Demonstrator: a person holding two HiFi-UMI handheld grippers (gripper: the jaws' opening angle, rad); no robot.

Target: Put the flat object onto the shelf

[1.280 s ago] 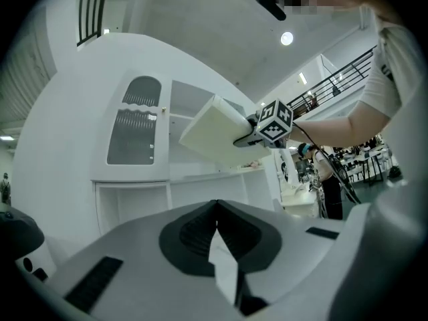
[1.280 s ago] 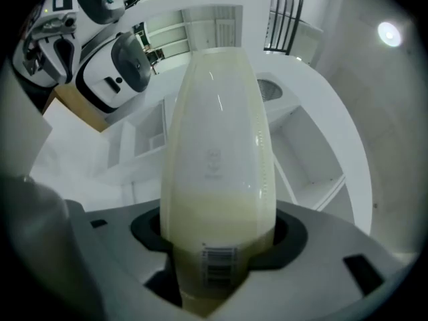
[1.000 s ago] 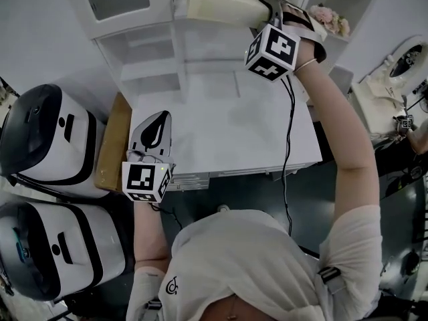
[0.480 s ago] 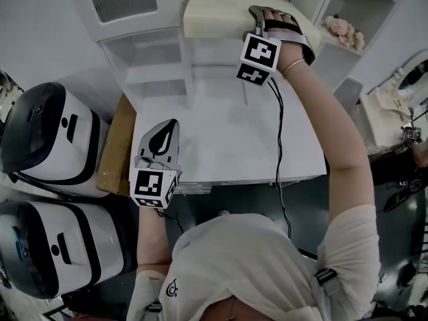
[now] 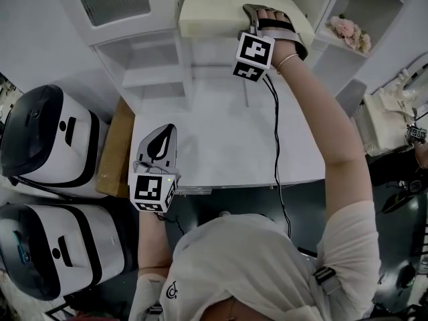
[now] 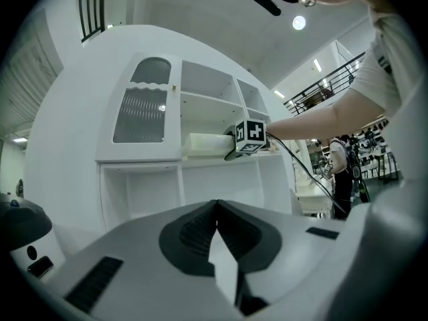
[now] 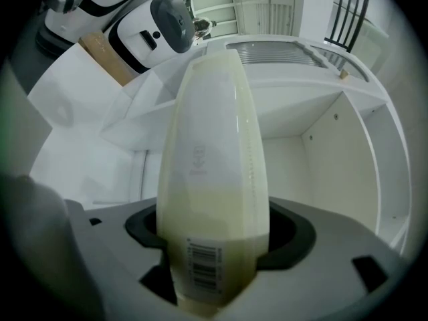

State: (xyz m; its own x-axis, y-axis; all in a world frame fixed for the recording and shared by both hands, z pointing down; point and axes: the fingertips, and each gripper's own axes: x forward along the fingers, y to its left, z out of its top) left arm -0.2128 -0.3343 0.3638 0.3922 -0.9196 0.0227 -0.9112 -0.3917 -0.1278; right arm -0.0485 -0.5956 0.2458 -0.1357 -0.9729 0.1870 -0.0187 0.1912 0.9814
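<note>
Resting on the cabinet shelf (image 6: 200, 159), the flat cream object (image 5: 207, 12) is flanked by the right gripper (image 5: 249, 19), its jaws just being opened, pads seen touching both sides, the left gripper (image 5: 164, 136) is held over the white table (image 5: 221, 139), jaws pressed together, nothing between.

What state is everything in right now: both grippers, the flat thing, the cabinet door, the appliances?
Flat cream pack: lying flat on the shelf, one end between the right jaws.
Right gripper: pads on the pack, jaws just been opening.
Left gripper: shut, empty.
Ribbed-glass cabinet door: closed.
Two white appliances: lids down.
</note>
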